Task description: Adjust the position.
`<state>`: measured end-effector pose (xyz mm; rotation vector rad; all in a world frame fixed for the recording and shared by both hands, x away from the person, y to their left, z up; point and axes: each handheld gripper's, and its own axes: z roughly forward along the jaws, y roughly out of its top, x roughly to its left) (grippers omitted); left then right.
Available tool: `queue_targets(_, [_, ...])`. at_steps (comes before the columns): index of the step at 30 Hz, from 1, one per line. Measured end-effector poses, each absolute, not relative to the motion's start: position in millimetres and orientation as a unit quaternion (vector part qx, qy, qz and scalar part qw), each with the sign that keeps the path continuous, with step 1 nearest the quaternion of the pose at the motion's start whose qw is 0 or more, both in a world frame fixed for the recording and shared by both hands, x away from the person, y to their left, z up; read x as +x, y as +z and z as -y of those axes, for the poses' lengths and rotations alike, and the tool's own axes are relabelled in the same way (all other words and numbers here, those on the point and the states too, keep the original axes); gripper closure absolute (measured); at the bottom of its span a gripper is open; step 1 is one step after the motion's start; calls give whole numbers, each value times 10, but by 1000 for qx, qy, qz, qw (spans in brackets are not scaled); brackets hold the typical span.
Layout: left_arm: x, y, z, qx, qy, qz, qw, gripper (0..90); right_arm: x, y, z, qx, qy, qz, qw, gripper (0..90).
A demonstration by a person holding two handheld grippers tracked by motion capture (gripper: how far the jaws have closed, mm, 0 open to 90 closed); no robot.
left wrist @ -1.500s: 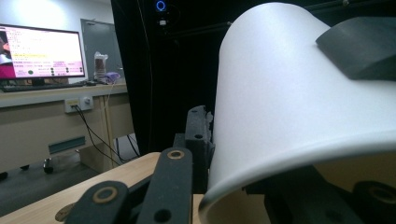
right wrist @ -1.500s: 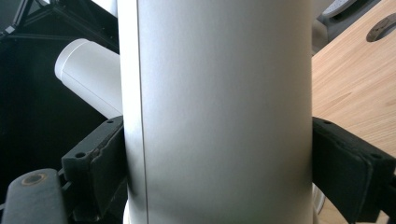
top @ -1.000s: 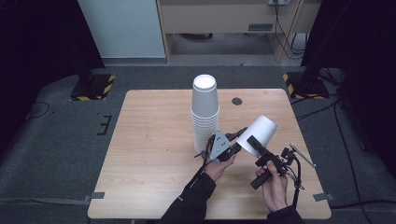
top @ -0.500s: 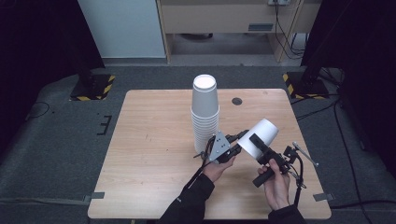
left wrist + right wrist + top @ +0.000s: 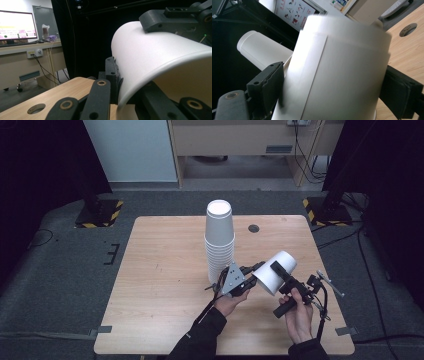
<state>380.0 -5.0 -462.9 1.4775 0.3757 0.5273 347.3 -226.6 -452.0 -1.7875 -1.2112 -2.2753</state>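
Work in hand: we judged the job to be taking one white paper cup (image 5: 274, 271) off the tall stack of cups (image 5: 219, 242) with both tools.

Cup position: we found the cup lifted clear of the wooden table (image 5: 165, 270), tilted on its side, base up and away to the right, open mouth down toward the left gripper (image 5: 254, 271). It sat just right of the stack and apart from it.

Right gripper (image 5: 282, 275): clenched across the cup body. In the right gripper view the two black pads pressed the wall from both sides (image 5: 342, 75).

Left gripper: jaws nearly closed. In the left gripper view they met the cup at its rim (image 5: 160, 62); we read this as a pinch on the rim edge, though the contact itself was partly hidden.

Stack: upright near the table centre, inverted, untouched by either tool.

Done: we judged one cup separated from the stack and carried by the tools.

Left: the cup had not yet been set down anywhere; we saw no single cup standing on the table. We judged that placing this cup, and possibly drawing further cups, was outstanding.

Risk: a thin wall under two grips could buckle.
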Motion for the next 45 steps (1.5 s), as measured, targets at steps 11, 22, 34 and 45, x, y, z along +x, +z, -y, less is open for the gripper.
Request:
queue_targets(11, [3740,-4603,-52,672,227,-170,684,864,3507,-4516,2365,-576,-723,381,-22,151])
queue_targets(22, [3666,-4525,-244,679,224,-169,679,867,3540,-4501,2552,-576,-720,381,-69,161])
queue_targets(34, [3580,-4452,-447,687,226,-171,669,866,3572,-4530,2629,-566,-694,428,-122,153])
queue_targets(45, [3501,-4361,-604,686,226,-175,670,866,3600,-4603,2657,-549,-644,501,-184,118])
